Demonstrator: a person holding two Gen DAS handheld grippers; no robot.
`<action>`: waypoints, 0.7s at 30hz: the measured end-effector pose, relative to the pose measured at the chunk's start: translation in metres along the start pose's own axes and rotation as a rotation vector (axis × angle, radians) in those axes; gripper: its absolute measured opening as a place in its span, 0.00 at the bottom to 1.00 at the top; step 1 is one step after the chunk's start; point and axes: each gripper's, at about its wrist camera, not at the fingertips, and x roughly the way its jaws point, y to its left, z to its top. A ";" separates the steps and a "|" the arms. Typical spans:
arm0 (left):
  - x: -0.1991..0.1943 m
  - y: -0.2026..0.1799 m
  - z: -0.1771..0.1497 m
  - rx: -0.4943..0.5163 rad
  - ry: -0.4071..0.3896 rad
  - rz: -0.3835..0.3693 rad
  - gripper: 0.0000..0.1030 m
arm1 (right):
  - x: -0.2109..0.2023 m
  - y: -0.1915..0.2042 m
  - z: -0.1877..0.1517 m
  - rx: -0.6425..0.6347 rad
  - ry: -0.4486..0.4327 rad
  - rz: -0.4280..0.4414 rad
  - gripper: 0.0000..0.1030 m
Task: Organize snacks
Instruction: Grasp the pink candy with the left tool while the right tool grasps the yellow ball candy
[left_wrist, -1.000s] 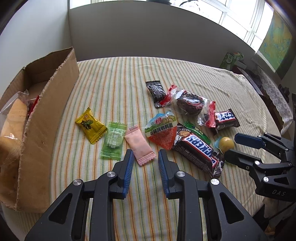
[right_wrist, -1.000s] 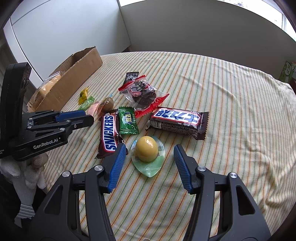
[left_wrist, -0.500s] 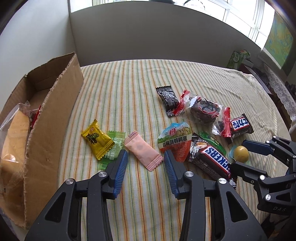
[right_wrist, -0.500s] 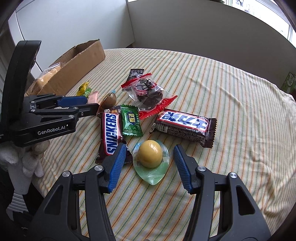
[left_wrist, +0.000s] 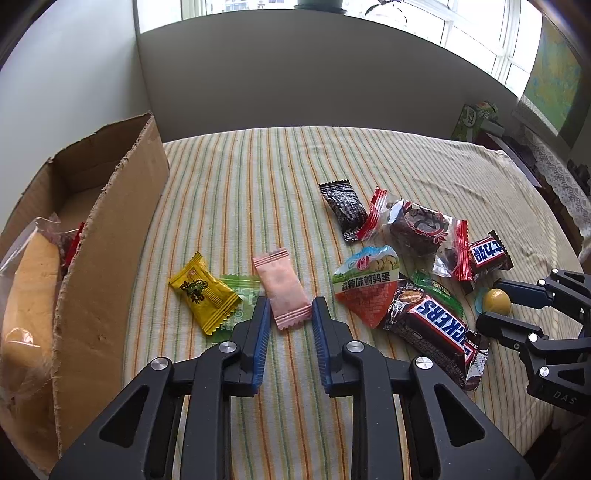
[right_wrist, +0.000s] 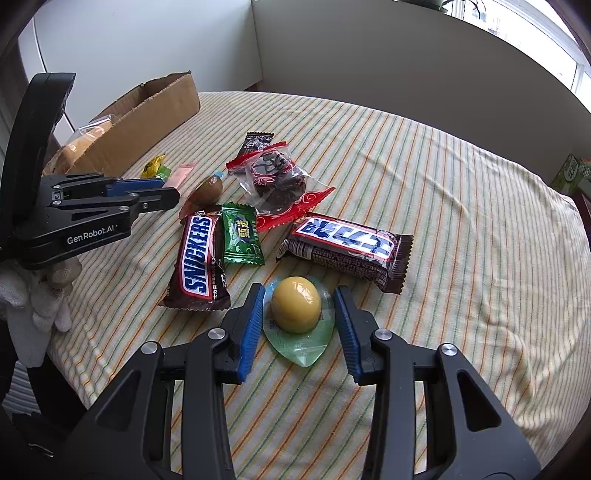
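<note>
Snacks lie scattered on a striped tablecloth (left_wrist: 258, 177). My left gripper (left_wrist: 290, 302) is shut on the near end of a pink candy (left_wrist: 282, 288), with a pad pressing each side. Left of it lie a yellow candy (left_wrist: 201, 291) and a pale green candy (left_wrist: 243, 295). My right gripper (right_wrist: 298, 288) straddles a yellow ball in a clear green shell (right_wrist: 295, 304). Its jaws are closing and the pads are just at the shell's rim, not on the ball. A cardboard box (left_wrist: 110, 240) at the left holds bagged bread (left_wrist: 29, 295).
A Snickers bar (right_wrist: 197, 258), a dark green candy (right_wrist: 242, 240), a second chocolate bar (right_wrist: 351, 247), a red-ended cake packet (right_wrist: 277, 177), an orange triangular packet (left_wrist: 365, 284) and a black packet (left_wrist: 343, 206) lie between the grippers. A gloved hand (right_wrist: 37, 295) holds the left gripper.
The left jaws widened, moved onto the pink candy and closed on it. The right jaws narrowed around the yellow ball's shell without shifting place.
</note>
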 end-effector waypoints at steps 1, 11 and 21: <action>-0.001 0.000 -0.001 0.002 -0.001 0.000 0.20 | 0.000 0.000 0.000 0.004 0.000 0.001 0.38; -0.017 -0.010 -0.020 -0.006 -0.003 -0.042 0.19 | -0.015 -0.003 -0.012 0.042 -0.015 0.001 0.36; -0.037 -0.009 -0.042 -0.044 -0.004 -0.079 0.18 | -0.031 0.000 -0.023 0.070 -0.040 0.008 0.34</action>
